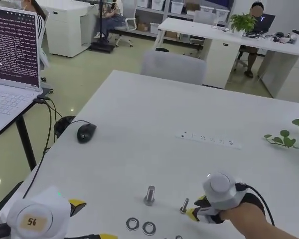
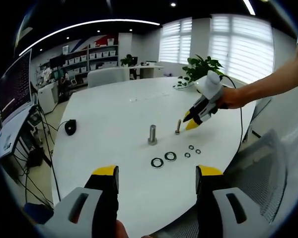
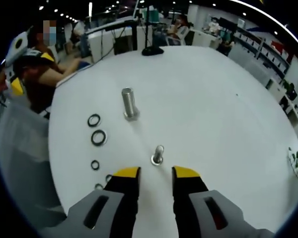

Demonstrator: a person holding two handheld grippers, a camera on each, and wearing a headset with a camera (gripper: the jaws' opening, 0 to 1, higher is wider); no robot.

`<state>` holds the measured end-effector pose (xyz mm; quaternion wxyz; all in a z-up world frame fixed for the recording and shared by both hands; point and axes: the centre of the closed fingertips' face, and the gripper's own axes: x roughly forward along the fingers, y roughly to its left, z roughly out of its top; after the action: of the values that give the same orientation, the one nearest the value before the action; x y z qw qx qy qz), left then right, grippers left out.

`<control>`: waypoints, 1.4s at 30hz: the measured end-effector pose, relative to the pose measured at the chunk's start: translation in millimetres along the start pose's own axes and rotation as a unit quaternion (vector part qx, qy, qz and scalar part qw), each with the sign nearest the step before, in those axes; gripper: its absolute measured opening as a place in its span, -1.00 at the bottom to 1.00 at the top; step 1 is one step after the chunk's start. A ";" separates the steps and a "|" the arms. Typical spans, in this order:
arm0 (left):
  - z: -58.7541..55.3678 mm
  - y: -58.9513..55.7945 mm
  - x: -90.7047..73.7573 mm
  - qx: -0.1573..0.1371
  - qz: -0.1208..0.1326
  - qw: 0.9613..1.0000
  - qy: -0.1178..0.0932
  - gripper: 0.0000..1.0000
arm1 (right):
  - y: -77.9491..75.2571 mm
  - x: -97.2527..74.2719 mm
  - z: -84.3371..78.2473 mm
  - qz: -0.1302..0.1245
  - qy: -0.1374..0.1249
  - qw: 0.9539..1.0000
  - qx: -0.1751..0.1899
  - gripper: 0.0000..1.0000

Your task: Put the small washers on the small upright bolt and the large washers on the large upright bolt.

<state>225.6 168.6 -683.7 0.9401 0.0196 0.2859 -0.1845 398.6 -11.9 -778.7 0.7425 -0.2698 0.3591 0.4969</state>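
The large upright bolt (image 1: 149,195) and the small upright bolt (image 1: 184,205) stand near the table's front edge. Two large washers (image 1: 132,223) (image 1: 149,228) lie flat in front of them. In the right gripper view the small bolt (image 3: 158,154) stands just ahead of my right gripper (image 3: 156,173), which is open and holds nothing. The large bolt (image 3: 129,103) is farther off, with large washers (image 3: 99,137) and small washers (image 3: 95,164) to its left. My left gripper (image 2: 156,173) is open wide and back from the washers (image 2: 157,162). It sits at the lower left (image 1: 92,220).
A black mouse (image 1: 86,132) and its cable lie at the table's left side. A white power strip (image 1: 208,139) sits mid-table, plant leaves (image 1: 289,137) at the right edge. A laptop (image 1: 10,55) stands on a side table to the left, a grey chair (image 1: 173,67) beyond the far edge.
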 end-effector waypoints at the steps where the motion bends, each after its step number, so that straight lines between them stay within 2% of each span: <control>1: 0.3 -0.2 0.2 0.001 -0.001 1.000 0.000 0.24 | 2.7 -2.8 0.4 0.003 -0.008 1.000 0.005 -0.46; 2: 0.9 -0.6 0.5 0.002 -0.002 1.000 -0.001 0.24 | 4.9 -4.9 1.6 0.005 -0.021 1.000 0.011 -0.45; 6: 2.0 -1.2 1.7 0.004 -0.004 1.000 -0.002 0.24 | 14.8 -12.8 -3.5 0.008 -0.035 0.999 0.012 -0.45; 11: 2.1 -3.0 2.8 0.005 -0.005 1.000 -0.003 0.24 | 28.5 -15.3 -8.7 0.016 -0.050 0.998 0.035 -0.45; 15: 1.5 -5.7 3.2 0.004 -0.007 1.000 -0.001 0.24 | 45.4 -10.5 -20.1 0.031 -0.040 0.998 0.035 -0.47; 17: 1.7 -6.3 2.2 0.003 -0.007 1.000 -0.002 0.24 | 57.4 -6.5 -28.3 0.051 -0.030 0.998 0.038 -0.53; 19: 0.8 -6.1 1.5 0.004 -0.007 1.000 -0.001 0.24 | 66.7 -4.1 -34.5 0.061 -0.019 0.998 0.025 -0.54; 21: -1.3 -4.5 0.6 0.003 -0.005 1.000 0.000 0.25 | 77.5 -0.7 -44.0 0.070 0.004 0.998 -0.002 -0.54; 24: -2.5 -3.5 -0.9 0.001 -0.003 1.000 0.001 0.25 | 84.3 3.1 -45.4 0.077 0.007 0.997 -0.011 -0.54; 29: -2.6 -4.0 -0.7 0.001 -0.002 1.000 0.002 0.24 | 91.5 7.8 -47.0 0.085 0.018 0.996 -0.031 -0.56; 34: -1.1 -5.2 0.8 0.000 -0.003 1.000 0.000 0.24 | 95.4 13.5 -53.2 0.086 0.041 0.994 -0.062 -0.60; 42: -3.5 -6.8 3.2 -0.004 -0.005 1.000 0.002 0.24 | 93.2 13.8 -52.2 0.072 0.037 0.994 -0.080 -0.66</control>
<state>223.7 161.7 -687.9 0.9385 0.0143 0.2889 -0.1884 301.3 -10.4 -825.0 0.6674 -0.3198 0.3640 0.5655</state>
